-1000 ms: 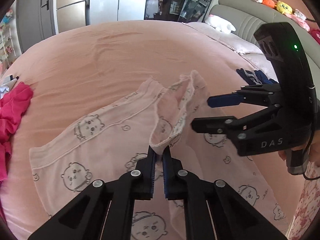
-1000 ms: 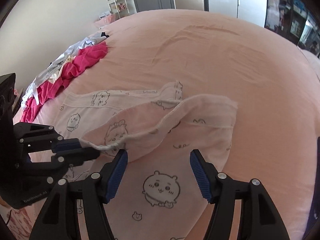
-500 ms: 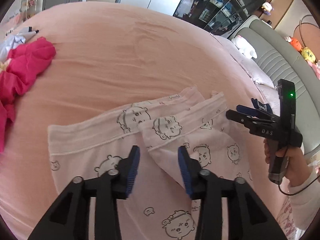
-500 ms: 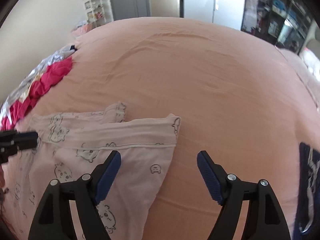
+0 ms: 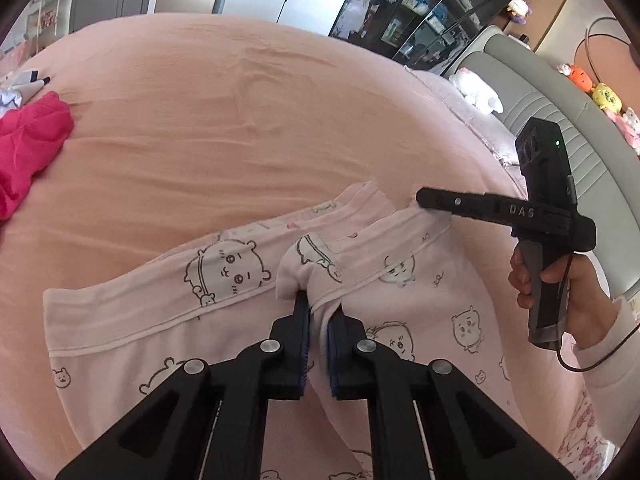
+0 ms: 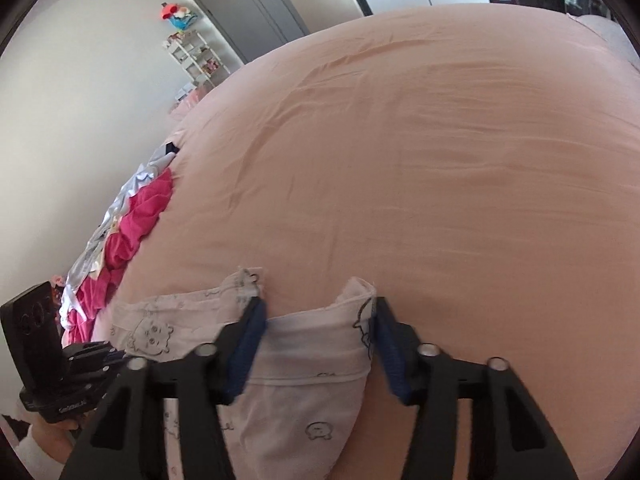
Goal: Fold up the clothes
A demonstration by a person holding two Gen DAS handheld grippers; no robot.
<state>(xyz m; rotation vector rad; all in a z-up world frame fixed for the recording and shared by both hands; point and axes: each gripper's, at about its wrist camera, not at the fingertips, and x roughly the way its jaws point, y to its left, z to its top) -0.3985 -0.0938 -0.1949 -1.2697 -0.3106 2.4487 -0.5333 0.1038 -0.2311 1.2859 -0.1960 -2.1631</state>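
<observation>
Left gripper [image 5: 319, 317] pinches the hem's near corner of the pants [image 5: 224, 272] lying on the bed [image 5: 240, 120]; right gripper [image 6: 318, 332], jaws spread, straddles the same hem's far corner, running left-right.

"DAS" on right gripper [image 5: 434, 202] body, nothing else legible.

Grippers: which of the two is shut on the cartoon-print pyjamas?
The left gripper: it pinches the pale pink pyjamas. The right gripper straddles the hem, open.
</observation>
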